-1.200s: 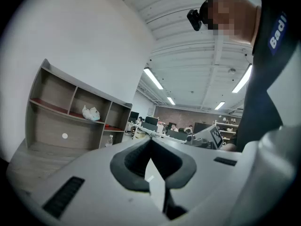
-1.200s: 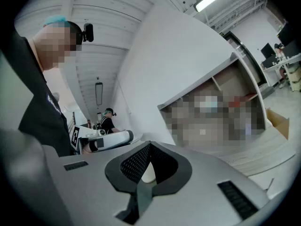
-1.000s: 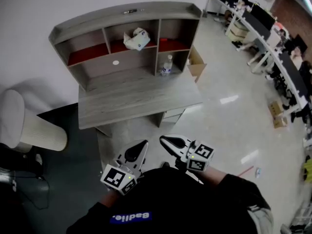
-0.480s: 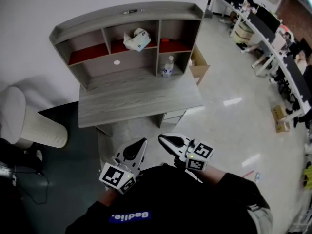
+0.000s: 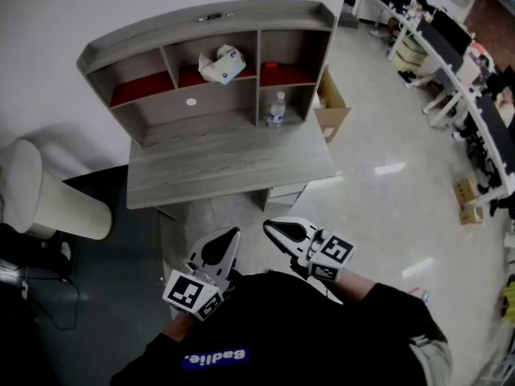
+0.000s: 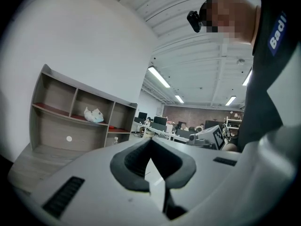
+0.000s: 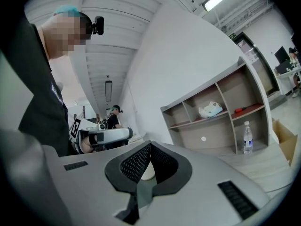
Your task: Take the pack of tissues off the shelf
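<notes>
Well, from the head view I held both tools low in front of my chest, well short of the desk. My left gripper and right gripper sat side by side, apart from each other, both pointed toward the shelf on the desk's back edge. The pack of tissues lay in the shelf's upper middle compartment, on the red liner, far from either tool. A water bottle stood upright in the lower right compartment, and an open cardboard box sat on the floor just beside the desk's right end. In the left gripper view my jaws were closed tip to tip with nothing between them; the pack of tissues showed small on the shelf beyond, to the left. In the right gripper view those jaws were likewise pressed together and empty, with the pack of tissues up in its middle compartment off to the right and the water bottle below it, further right.
</notes>
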Tool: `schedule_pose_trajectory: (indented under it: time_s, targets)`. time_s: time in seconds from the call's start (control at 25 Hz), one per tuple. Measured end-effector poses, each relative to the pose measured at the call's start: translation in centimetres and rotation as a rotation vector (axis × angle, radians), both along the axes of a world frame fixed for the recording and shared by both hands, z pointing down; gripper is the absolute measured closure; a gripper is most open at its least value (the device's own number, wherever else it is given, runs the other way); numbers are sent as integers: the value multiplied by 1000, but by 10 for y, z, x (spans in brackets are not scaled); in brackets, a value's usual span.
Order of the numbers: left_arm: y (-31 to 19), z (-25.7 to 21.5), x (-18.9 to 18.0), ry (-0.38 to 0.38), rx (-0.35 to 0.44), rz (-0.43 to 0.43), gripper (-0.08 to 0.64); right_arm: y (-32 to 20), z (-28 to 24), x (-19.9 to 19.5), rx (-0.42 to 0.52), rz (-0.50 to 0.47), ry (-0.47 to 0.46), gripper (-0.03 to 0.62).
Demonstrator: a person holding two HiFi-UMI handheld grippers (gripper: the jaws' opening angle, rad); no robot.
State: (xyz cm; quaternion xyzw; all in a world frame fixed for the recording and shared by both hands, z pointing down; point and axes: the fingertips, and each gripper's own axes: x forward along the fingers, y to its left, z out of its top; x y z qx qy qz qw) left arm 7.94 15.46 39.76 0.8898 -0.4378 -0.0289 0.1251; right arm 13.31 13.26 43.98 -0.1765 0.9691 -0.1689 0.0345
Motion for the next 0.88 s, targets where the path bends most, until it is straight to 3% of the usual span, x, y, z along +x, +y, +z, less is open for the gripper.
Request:
schedule_pose_trajectory:
  time_s: [0.4, 0.88]
  targets:
    - [-66, 3, -20, 41, 6, 55, 558, -70, 0, -18, 56, 44, 69, 563]
    - [-165, -1, -100, 88, 6, 144, 558, -158, -6, -100, 52, 121, 125, 563]
